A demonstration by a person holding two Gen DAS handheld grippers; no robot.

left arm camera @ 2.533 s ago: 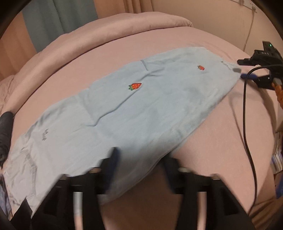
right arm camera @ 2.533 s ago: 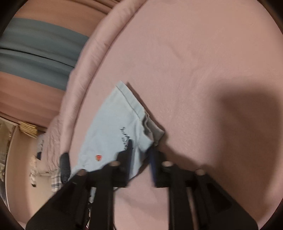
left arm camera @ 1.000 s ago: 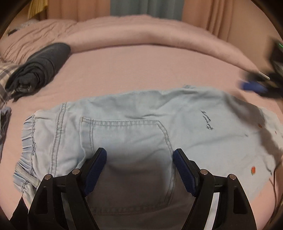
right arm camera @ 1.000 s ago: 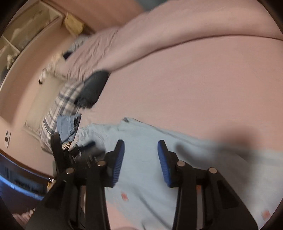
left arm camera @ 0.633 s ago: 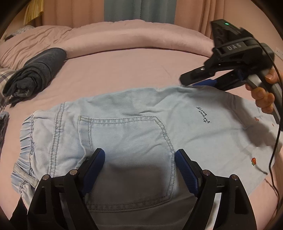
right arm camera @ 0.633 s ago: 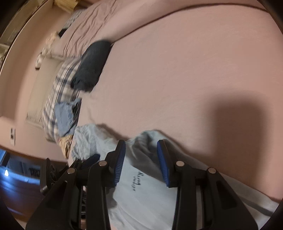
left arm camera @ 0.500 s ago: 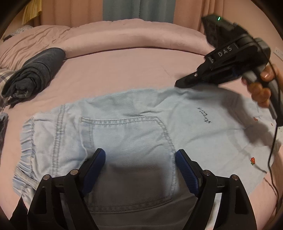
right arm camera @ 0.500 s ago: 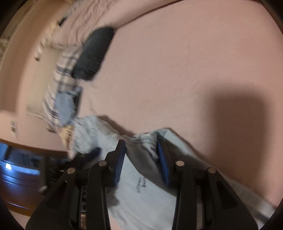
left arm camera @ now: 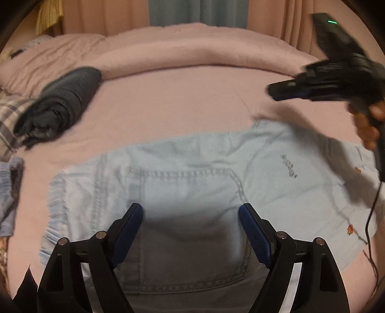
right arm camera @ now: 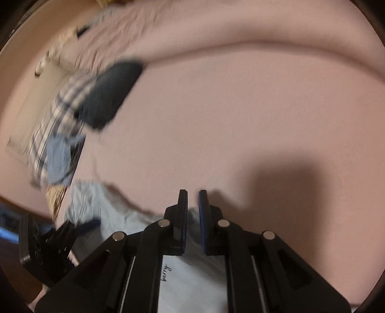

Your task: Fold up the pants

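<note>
- Where the left gripper (left arm camera: 190,211) is seen from its own camera, its two blue-padded fingers (left arm camera: 253,231) are spread wide apart over the back pocket (left arm camera: 190,216) of the pants (left arm camera: 192,173), and nothing is held between them.
- Whether the pads are touching the denim or only hovering above it cannot be told.
- The light blue pants are laid flat across the pink bed (left arm camera: 168,103), with the gathered waistband (left arm camera: 56,204) toward the left of that view and the legs running off to the right.
- A line of dark script (left arm camera: 288,166) and small red strawberry marks (left arm camera: 350,230) are seen on the leg portion.
- Further right, the right gripper (left arm camera: 274,92) is held by a hand (left arm camera: 368,125) above the far edge of the pants, and is blurred.
- From the right wrist camera, the right gripper (right arm camera: 193,199) is seen with its fingers nearly closed, only a narrow slit being left between them; pale denim (right arm camera: 195,272) is seen beneath and between them, but a firm grip on it cannot be confirmed.
- At the left of the bed, a rolled dark garment (left arm camera: 60,103) is lying, and a plaid cloth (left arm camera: 9,120) and a folded blue item (left arm camera: 9,192) are seen beside it.
- At the back, a thick rolled duvet (left arm camera: 192,50) is stretched along the bed, and curtains (left arm camera: 187,12) are hung behind it.
</note>
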